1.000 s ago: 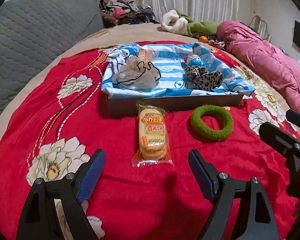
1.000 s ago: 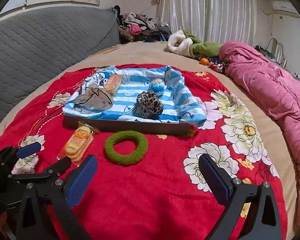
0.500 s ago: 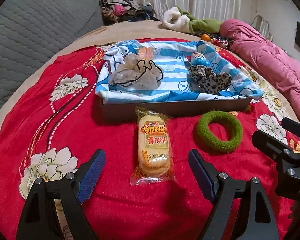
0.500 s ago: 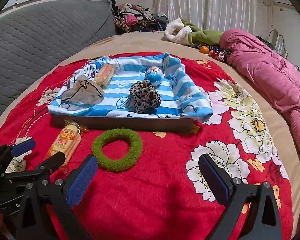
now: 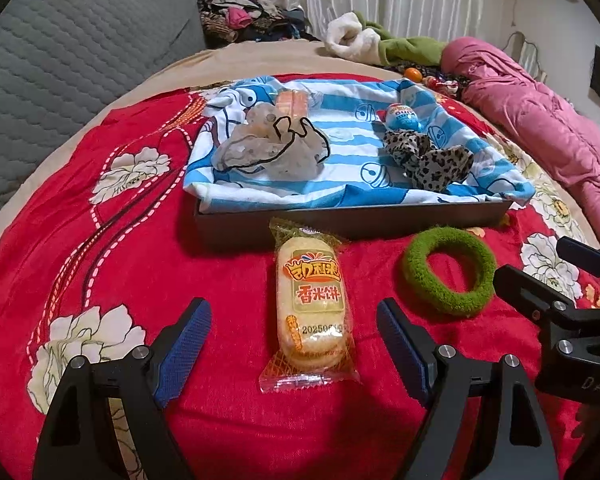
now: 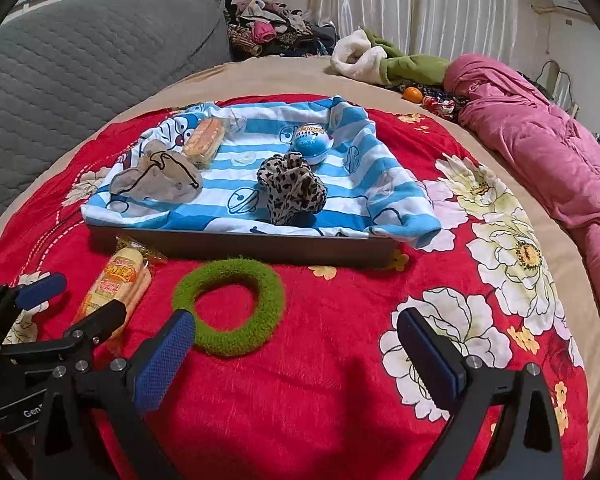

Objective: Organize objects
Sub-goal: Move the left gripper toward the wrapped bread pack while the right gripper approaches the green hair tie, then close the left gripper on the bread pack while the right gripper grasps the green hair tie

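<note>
Over the last second both grippers had closed in on the bed: the rice cracker packet [image 5: 314, 312] had grown larger at lower centre between the left gripper [image 5: 294, 346]'s spread fingers. The right gripper [image 6: 296, 350], its fingers also spread and empty, had neared the green ring [image 6: 229, 306] at lower left, so both pickups looked imminent; the tray [image 5: 352, 222] waited just behind.

Green ring [image 5: 448, 270], leopard-print scrunchie [image 5: 428, 158], red floral blanket [image 5: 120, 240]
</note>
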Action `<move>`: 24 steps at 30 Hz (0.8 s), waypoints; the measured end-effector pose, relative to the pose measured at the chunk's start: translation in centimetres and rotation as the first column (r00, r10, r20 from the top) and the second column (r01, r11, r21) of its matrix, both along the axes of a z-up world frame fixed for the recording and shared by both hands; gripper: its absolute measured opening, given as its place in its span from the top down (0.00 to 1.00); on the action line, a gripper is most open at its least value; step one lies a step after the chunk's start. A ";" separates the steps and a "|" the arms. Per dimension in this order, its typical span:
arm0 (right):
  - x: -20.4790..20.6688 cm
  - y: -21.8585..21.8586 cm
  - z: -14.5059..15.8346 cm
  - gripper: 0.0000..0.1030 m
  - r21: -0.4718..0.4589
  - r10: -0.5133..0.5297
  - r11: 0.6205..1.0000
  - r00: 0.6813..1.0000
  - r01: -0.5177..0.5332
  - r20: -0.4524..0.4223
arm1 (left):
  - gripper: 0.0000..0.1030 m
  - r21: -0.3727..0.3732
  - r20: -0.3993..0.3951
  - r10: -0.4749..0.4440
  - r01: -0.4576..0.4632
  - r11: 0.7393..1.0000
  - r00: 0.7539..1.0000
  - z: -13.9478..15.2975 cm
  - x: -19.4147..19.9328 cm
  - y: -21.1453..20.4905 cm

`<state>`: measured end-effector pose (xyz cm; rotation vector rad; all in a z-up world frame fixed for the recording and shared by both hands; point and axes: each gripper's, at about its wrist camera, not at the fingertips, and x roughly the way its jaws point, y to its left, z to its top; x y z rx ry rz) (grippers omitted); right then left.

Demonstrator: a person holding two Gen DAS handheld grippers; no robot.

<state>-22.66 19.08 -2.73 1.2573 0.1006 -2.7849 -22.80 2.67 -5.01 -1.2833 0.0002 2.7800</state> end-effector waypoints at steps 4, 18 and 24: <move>-0.8 0.1 -0.5 0.01 0.009 -0.010 1.000 1.000 0.010 0.017 | 0.17 0.001 0.010 -0.004 0.004 1.000 1.000 -0.4 -0.6 0.1; -3.0 0.0 -2.5 0.05 0.035 -0.019 0.999 0.997 0.017 0.070 | 0.21 0.013 0.027 -0.023 0.023 1.000 0.999 -1.4 -2.2 0.5; -3.8 0.0 -3.3 0.16 0.034 -0.014 0.999 0.995 0.011 0.095 | 0.37 0.028 0.053 -0.042 0.041 0.999 0.998 -2.0 -2.7 0.7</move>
